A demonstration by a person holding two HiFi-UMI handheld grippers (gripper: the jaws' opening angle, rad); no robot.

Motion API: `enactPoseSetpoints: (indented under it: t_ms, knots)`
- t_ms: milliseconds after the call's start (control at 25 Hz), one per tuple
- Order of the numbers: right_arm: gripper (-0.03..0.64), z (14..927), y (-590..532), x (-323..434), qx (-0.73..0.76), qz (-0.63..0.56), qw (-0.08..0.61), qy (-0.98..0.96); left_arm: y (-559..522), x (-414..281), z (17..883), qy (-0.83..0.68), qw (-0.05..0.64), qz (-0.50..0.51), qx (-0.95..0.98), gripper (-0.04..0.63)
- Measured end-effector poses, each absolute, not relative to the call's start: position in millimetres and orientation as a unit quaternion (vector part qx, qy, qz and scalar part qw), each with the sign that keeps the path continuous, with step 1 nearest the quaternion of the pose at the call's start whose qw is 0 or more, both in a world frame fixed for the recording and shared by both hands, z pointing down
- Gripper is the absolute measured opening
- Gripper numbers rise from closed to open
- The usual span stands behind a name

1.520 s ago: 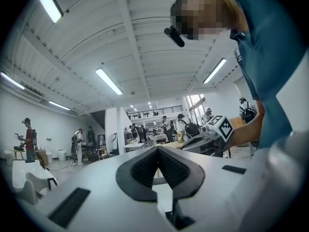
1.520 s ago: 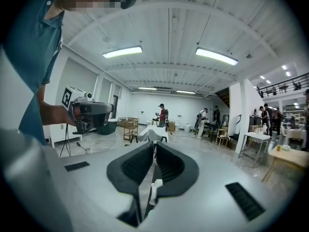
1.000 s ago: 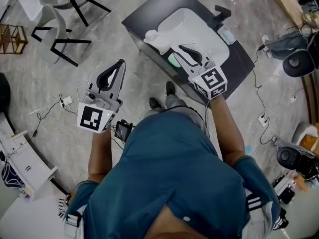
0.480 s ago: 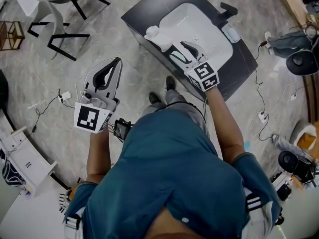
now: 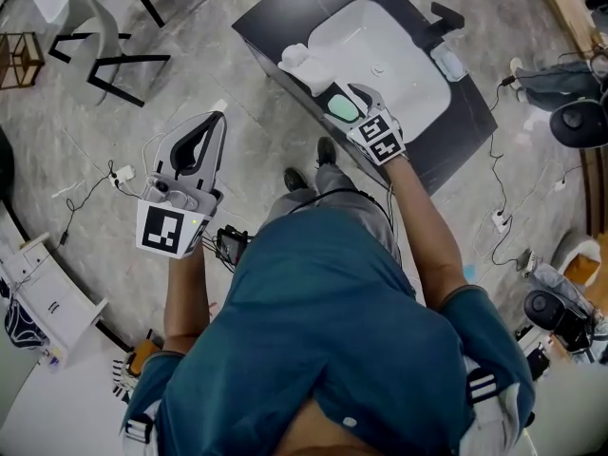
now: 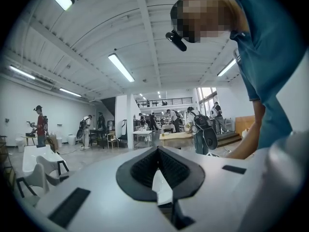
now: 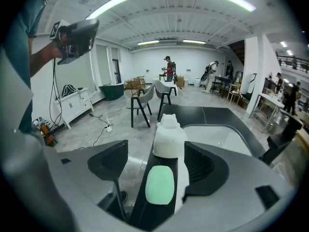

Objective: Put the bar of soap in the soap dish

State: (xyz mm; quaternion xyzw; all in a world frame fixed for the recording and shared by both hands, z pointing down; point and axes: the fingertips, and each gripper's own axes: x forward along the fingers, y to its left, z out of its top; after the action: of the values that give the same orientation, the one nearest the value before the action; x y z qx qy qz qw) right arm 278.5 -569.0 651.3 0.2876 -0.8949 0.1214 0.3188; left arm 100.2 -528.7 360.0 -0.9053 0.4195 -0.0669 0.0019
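Landmark: white sink (image 5: 385,41), set in a black counter (image 5: 275,22) (all places below are given from it).
Bar of soap: pale green oval (image 5: 342,108), lying flat on the black strip of counter along the sink's person-side rim, in no dish.
White moulded piece: two ear-like bumps on top (image 7: 169,134), standing on the same side of the sink, just beyond the soap.
Pale rounded tray: (image 5: 448,63), on the counter at the far side of the sink, well apart from the soap (which of these two pieces is the soap dish cannot be told).
Faucet: black (image 5: 446,14), at the sink's far rim, just beside the pale tray.
Right gripper: (image 7: 155,152), tilted down over the sink's person-side rim; jaws wide and opening, with the soap between them but clear of the dark ribbed pads (image 7: 110,164), so nothing is gripped.
Left gripper: (image 6: 157,150), held off the counter over the grey floor (image 5: 237,150), well apart from the sink; jaws closed tip to tip, gripping nothing.
Chairs: white seats on black legs (image 5: 104,8), on the floor well away from the sink, beyond the left gripper.
Operator: teal shirt (image 5: 332,331), standing at the sink's person-side edge.
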Motion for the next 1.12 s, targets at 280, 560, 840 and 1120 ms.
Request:
enactPoseSetpoints:
  t_ms: [280,560,840,1120]
  knots:
    - [0.393,706,-557,287,0.267,0.146,0.379,-0.874,-532,98,371,0.428,-0.011,-0.079,-0.9,0.003]
    - [0.416,738,-558,291,0.264,0.137,0.422,-0.857,-540,102,381,0.432,-0.019,-0.086,-0.898,0.003]
    - [0.417,764,-555,294,0.261,0.133,0.442,-0.848,-541,101,388,0.438,-0.03,-0.095,-0.893,0.003]
    - [0.417,776,-556,297,0.273,0.116,0.444,-0.846,-544,103,393,0.439,-0.038,-0.095,-0.892,0.003]
